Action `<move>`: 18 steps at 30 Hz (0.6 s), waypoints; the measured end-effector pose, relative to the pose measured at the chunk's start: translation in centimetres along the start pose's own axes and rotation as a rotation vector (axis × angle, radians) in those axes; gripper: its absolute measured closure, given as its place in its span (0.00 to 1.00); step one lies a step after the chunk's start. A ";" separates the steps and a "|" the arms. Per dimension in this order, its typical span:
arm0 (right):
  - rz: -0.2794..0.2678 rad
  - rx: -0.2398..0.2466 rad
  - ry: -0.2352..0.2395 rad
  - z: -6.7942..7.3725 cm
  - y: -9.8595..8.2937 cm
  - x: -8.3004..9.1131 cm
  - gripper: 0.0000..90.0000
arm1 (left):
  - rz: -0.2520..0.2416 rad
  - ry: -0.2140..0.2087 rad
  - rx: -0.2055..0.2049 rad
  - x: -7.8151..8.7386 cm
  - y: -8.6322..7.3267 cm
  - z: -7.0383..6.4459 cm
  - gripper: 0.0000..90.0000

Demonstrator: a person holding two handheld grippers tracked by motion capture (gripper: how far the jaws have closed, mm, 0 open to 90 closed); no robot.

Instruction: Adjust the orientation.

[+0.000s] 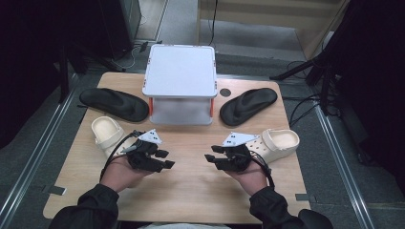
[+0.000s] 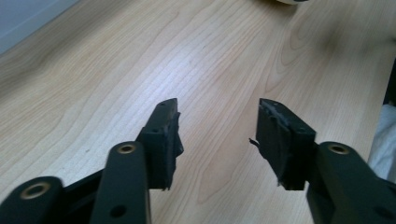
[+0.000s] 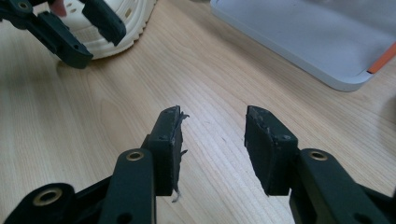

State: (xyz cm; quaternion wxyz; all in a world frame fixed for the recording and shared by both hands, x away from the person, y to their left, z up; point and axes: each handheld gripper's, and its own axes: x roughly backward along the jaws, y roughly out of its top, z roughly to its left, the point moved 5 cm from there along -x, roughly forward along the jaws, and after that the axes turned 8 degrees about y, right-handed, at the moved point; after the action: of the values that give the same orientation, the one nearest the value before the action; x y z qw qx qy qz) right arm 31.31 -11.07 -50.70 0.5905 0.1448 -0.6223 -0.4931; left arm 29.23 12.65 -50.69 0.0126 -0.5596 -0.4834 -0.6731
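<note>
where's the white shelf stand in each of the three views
High view: the white shelf stand is at the top middle, at the far edge of the table.
Left gripper view: a pale sliver of it fills the top left corner.
Right gripper view: its lower tray is at the top right, with an orange leg.
Shared landmark: the light wooden table.

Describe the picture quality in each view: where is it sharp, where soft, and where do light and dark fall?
High view: the table is evenly lit, the room around it nearly black; the left gripper and right gripper look slightly soft. Left gripper view: wood grain is crisp mid-frame, the jaw bases at the bottom blurred. Right gripper view: the cream clog and white rack farther off are soft, with faint shadows.
</note>
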 end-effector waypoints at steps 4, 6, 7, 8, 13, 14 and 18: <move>0.008 -0.003 -0.005 0.0 0.0 0.0 0.62 | -0.028 0.003 0.004 0.2 0.2 0.0 0.48; 0.011 -0.004 -0.008 -0.1 -0.1 0.0 0.62 | -0.020 0.002 -0.001 0.3 0.1 0.1 0.47; 0.011 -0.006 -0.006 -0.1 -0.1 0.0 0.61 | -0.014 0.007 -0.006 0.3 0.1 0.2 0.48; 0.008 -0.009 -0.002 -0.1 -0.1 0.0 0.60 | -0.011 0.010 -0.007 0.3 0.1 0.2 0.48; -0.005 -0.001 0.018 0.2 0.1 -0.1 0.59 | -0.009 0.014 0.005 0.5 0.3 0.2 0.57; -0.002 0.001 0.018 0.2 0.1 -0.1 0.59 | 0.002 0.021 0.006 0.5 0.3 0.2 0.59; 0.005 0.007 0.014 0.4 0.2 -0.2 0.58 | 0.018 0.017 0.013 0.6 0.1 0.4 0.64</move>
State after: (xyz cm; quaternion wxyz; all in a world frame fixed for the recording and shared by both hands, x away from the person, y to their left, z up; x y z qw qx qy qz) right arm 31.11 -10.68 -50.63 0.5957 0.1488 -0.6200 -0.4885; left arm 29.34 13.19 -50.23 0.0265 -0.5581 -0.4825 -0.6745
